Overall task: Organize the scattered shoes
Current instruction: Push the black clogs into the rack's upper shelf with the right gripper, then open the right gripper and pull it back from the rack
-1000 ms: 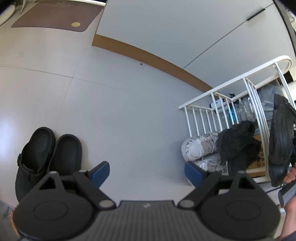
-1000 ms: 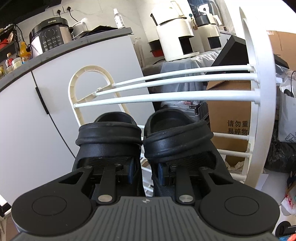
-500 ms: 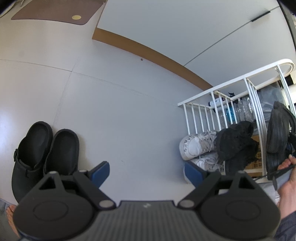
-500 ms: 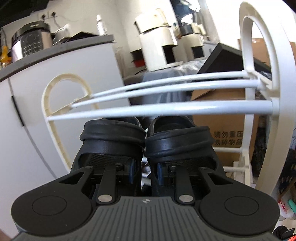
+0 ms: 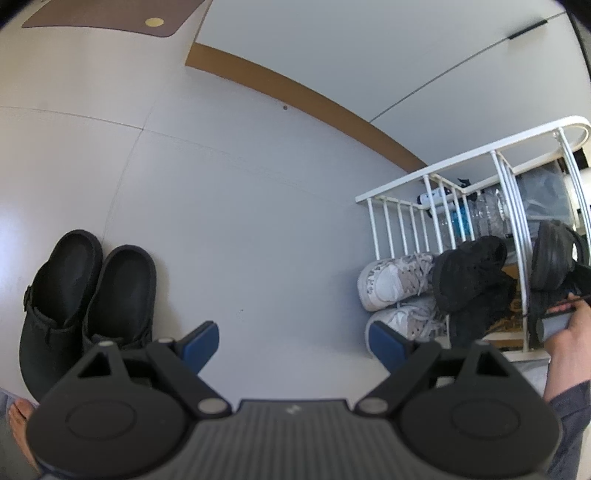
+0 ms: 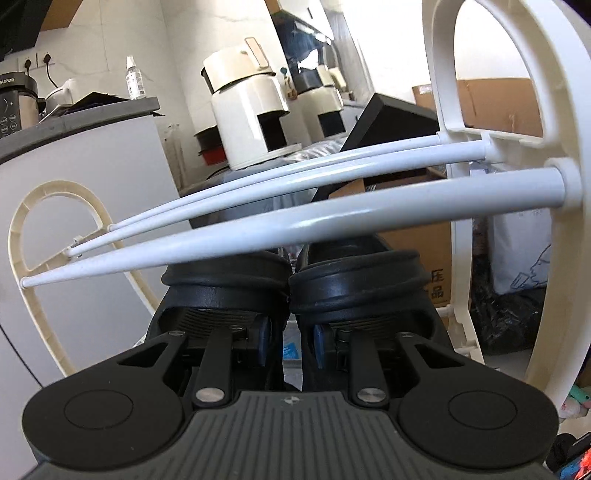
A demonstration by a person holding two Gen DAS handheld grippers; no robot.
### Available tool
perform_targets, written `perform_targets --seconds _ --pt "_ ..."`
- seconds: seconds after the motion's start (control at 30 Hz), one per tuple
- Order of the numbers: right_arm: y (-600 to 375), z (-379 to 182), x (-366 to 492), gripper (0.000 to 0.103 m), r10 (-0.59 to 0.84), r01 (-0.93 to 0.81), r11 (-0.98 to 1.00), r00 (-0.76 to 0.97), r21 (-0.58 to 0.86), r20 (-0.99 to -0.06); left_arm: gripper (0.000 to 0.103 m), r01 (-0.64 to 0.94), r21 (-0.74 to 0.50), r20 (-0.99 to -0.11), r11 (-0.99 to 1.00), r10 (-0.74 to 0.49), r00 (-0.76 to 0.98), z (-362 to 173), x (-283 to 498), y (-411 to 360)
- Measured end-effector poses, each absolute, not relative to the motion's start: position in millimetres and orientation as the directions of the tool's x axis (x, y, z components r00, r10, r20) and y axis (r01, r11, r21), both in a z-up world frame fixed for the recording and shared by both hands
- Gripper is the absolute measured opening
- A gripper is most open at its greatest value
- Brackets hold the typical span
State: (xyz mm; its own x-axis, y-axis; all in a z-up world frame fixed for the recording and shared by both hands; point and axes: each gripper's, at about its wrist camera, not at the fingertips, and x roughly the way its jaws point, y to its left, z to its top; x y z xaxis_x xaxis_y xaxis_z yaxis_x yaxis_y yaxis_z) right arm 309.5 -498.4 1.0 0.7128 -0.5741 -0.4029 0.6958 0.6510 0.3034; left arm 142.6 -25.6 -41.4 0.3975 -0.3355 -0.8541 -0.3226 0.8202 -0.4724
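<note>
A pair of black sandals (image 6: 291,291) is clamped side by side in the right gripper (image 6: 291,343), just under the top rails of the white shoe rack (image 6: 498,155). Black clogs (image 5: 88,299) are seen on the floor (image 5: 240,221) beside the left gripper (image 5: 291,339), which is spread wide and empty.

A white air fryer (image 6: 251,118) stands on a covered surface, and a second one (image 6: 321,99) is just behind it to the right. On the dark countertop (image 6: 85,114) at the left there is a clear spray bottle (image 6: 135,79) and a rice cooker (image 6: 14,99) — only partly in view. A brown cardboard box (image 6: 495,103) stands at the right, and a brown mat (image 5: 110,14) lies on the pale floor (image 5: 240,229).
</note>
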Motion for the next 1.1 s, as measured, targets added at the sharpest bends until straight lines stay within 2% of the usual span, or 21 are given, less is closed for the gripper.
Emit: perform_targets --seconds 0.17,0.23,0.37,0.5,0.67,0.7,0.73,0.77,0.9,1.1 --pt "-494 -2 320 0.032 -0.615 0.726 0.632 0.683 0.272 -0.393 0.090 -0.327 -0.470 -0.859 0.820 -0.339 0.385 -46 144 -28" --pt "-490 0 327 0.044 -0.613 0.727 0.643 0.676 0.240 -0.409 0.090 -0.326 -0.473 -0.857 0.818 -0.340 0.388 -44 145 -29" --pt "-483 6 329 0.052 -0.596 0.716 0.663 0.682 0.220 -0.424 0.090 -0.322 -0.479 -0.852 0.817 -0.343 0.396 -41 147 -31" --pt "-477 6 336 0.057 -0.574 0.698 0.697 0.679 0.162 -0.458 0.090 -0.307 -0.483 -0.846 0.820 -0.348 0.403 -38 145 -34" --pt "-491 10 339 0.058 -0.534 0.680 0.713 0.685 0.173 -0.495 0.090 -0.316 -0.481 -0.850 0.818 -0.347 0.397 -38 138 -31" --pt "-492 10 340 0.062 -0.530 0.678 0.715 0.685 0.172 -0.499 0.090 -0.323 -0.479 -0.852 0.816 -0.343 0.395 -39 137 -28" --pt "-492 11 343 0.071 -0.528 0.675 0.721 0.680 0.155 -0.508 0.090 -0.325 -0.478 -0.853 0.816 -0.343 0.394 -39 137 -27" --pt "-492 12 348 0.077 -0.530 0.674 0.729 0.666 0.120 -0.525 0.090 -0.329 -0.479 -0.853 0.814 -0.343 0.393 -39 138 -26" --pt "-498 20 362 0.088 -0.522 0.683 0.728 0.604 0.054 -0.602 0.090 -0.339 -0.487 -0.851 0.805 -0.349 0.393 -39 140 -22" --pt "-481 24 367 0.089 -0.555 0.692 0.722 0.581 0.003 -0.595 0.090 -0.317 -0.498 -0.845 0.807 -0.370 0.387 -38 141 -28"
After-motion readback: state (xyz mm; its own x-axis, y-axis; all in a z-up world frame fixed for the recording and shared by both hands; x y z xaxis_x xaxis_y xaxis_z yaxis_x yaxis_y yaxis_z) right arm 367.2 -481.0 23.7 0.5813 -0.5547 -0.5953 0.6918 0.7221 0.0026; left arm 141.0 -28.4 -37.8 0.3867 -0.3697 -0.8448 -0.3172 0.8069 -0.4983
